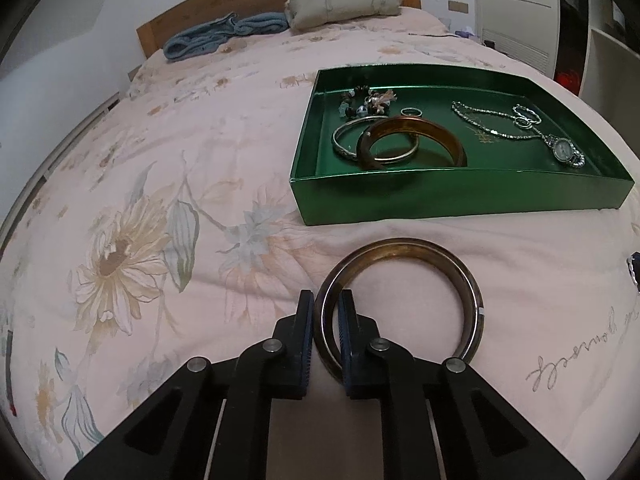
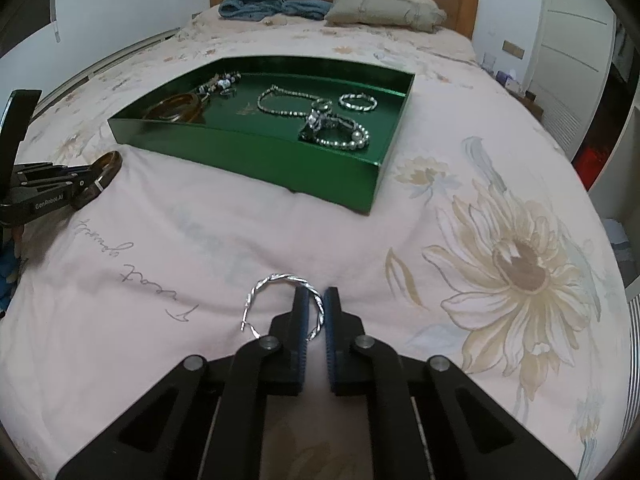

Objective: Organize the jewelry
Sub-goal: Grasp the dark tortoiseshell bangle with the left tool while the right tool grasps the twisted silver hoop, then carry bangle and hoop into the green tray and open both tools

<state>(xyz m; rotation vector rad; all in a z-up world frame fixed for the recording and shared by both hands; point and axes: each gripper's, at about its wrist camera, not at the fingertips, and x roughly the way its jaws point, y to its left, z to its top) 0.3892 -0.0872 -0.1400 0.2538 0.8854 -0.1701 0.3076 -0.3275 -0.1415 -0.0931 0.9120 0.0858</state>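
We see only a cut-off sliver of a dark object [image 1: 634,270] at the right edge. Gripper fingers [image 1: 347,344] hide the brown bangle's [image 1: 400,246] near-left rim.

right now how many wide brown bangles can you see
2: one brown bangle lies in the green tray; the other brown bangle is on the bedspread, clamped by the left gripper.

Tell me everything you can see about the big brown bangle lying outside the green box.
The brown bangle is a thick closed ring, glossy and amber-brown like resin or horn, with a darker outer edge. It lies on the pink flowered bedspread, in front of the green box and apart from it. The left gripper has its jaws shut on the band, one finger inside the ring and one outside. In the right wrist view it looks tilted, its far edge raised.
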